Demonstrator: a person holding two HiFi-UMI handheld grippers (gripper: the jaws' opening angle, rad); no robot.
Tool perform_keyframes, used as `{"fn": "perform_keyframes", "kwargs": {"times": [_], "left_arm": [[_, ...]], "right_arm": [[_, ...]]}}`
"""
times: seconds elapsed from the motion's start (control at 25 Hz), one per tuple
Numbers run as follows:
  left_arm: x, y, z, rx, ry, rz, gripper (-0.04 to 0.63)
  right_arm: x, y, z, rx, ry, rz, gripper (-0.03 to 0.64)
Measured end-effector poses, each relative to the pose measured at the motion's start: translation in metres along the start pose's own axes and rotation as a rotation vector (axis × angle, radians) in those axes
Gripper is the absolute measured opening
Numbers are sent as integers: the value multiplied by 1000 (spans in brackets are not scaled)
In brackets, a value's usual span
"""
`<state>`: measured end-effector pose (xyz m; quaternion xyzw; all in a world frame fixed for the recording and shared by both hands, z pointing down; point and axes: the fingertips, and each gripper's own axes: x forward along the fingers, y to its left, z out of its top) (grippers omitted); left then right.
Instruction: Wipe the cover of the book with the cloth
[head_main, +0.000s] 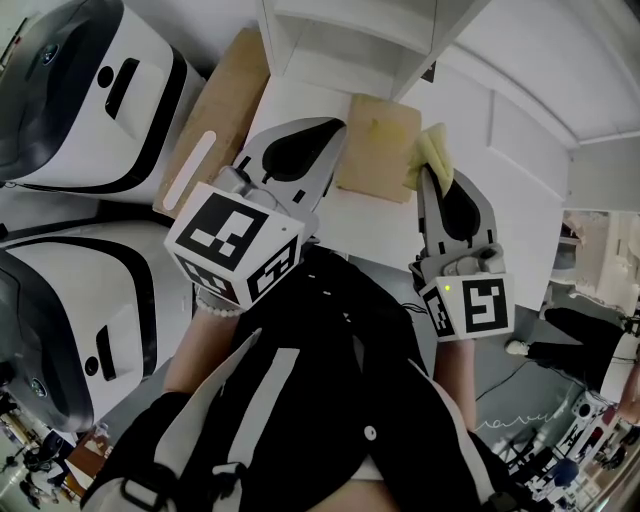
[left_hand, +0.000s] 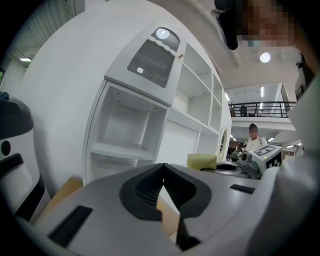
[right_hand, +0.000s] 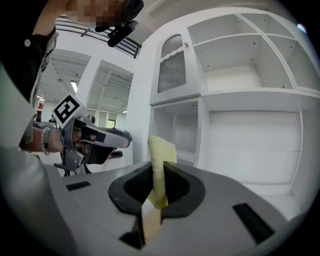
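A tan book (head_main: 378, 147) lies flat on the white table (head_main: 300, 100), in front of the shelf unit. My right gripper (head_main: 428, 172) is shut on a folded yellow cloth (head_main: 433, 150), which hangs over the book's right edge. In the right gripper view the cloth (right_hand: 159, 167) stands upright, pinched between the dark pads. My left gripper (head_main: 335, 125) is shut with nothing in it, and its tip sits at the book's left edge. From the left gripper view the jaws (left_hand: 163, 175) meet, and the cloth (left_hand: 202, 161) shows to the right, in the right gripper.
A white shelf unit (head_main: 350, 40) rises behind the table. A wooden board (head_main: 215, 115) with a white strip lies left of the table. Two large white and black machines (head_main: 90, 90) (head_main: 70, 330) stand at the left. A person (left_hand: 254, 140) sits far off.
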<state>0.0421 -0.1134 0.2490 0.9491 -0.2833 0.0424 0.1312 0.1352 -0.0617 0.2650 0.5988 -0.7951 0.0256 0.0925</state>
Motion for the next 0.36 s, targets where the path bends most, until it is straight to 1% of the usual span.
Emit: {"fn": "perform_keyframes", "kwargs": {"times": [0.36], "left_arm": [[6,-5,2,2,-1,-6,2]], "right_arm": [[-1,-4,-2,-1,8,6,37]]}}
